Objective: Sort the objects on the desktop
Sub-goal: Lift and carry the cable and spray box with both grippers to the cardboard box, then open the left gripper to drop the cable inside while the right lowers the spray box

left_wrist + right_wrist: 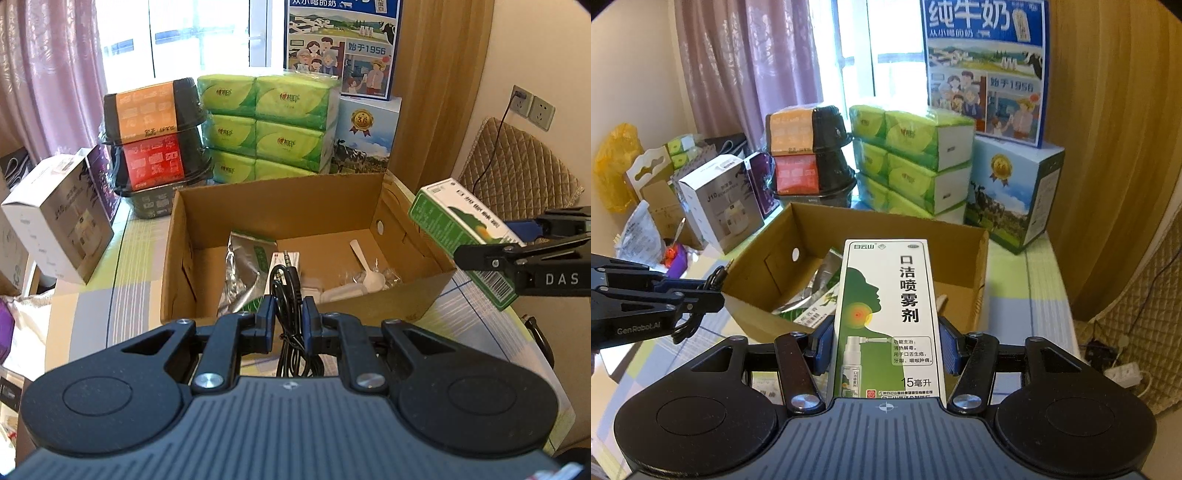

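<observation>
My left gripper (289, 306) is shut on a coiled black audio cable (286, 280), held just before the near wall of an open cardboard box (273, 192). In the box lie a silver-green foil pouch (245, 266), a white plastic spoon (371, 267) and small white items. My right gripper (886, 341) is shut on a green and white spray box (888, 314), raised in front of the cardboard box (886, 221). In the left wrist view the right gripper (480, 251) holds the spray box (443, 218) at the box's right side. The left gripper (701, 295) with the cable (718, 275) shows at the left.
Behind the box stand stacked green tissue packs (266, 125), black food tubs (155, 136) and blue milk cartons (365, 136). A grey-white appliance box (55, 225) stands at the left. A quilted chair back (517, 162) and wall sockets (532, 107) are at the right. The table has a checked cloth (110, 288).
</observation>
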Available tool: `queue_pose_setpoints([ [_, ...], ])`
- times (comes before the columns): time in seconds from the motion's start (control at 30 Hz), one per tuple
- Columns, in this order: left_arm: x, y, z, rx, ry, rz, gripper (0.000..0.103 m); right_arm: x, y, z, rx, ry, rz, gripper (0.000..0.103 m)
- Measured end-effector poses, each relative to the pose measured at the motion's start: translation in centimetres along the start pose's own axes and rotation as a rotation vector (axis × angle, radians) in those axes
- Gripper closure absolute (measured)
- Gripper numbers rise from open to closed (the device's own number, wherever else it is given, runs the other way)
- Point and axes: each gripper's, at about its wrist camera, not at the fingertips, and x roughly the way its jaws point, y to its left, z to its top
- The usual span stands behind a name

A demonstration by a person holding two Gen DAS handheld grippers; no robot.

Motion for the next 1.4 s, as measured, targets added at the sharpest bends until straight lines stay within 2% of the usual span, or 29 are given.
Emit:
queue_pose_setpoints([
  [0.43, 3.7, 1.8, 2.5, 0.039, 0.054, 0.024, 0.092, 3.0, -1.2, 2.0, -0.041, 0.056, -0.033, 0.05],
  [0.9, 6.5, 3.1, 3.1, 0.02, 0.101, 0.0, 0.092, 5.5, -1.4, 3.9, -0.071, 0.087, -0.044, 0.05],
  [1.4, 9.4, 4.0, 5.1, -0.012, 0.128, -0.017, 0.092, 8.7, -2.6, 5.1, -0.027, 0.136, -0.04, 0.05],
])
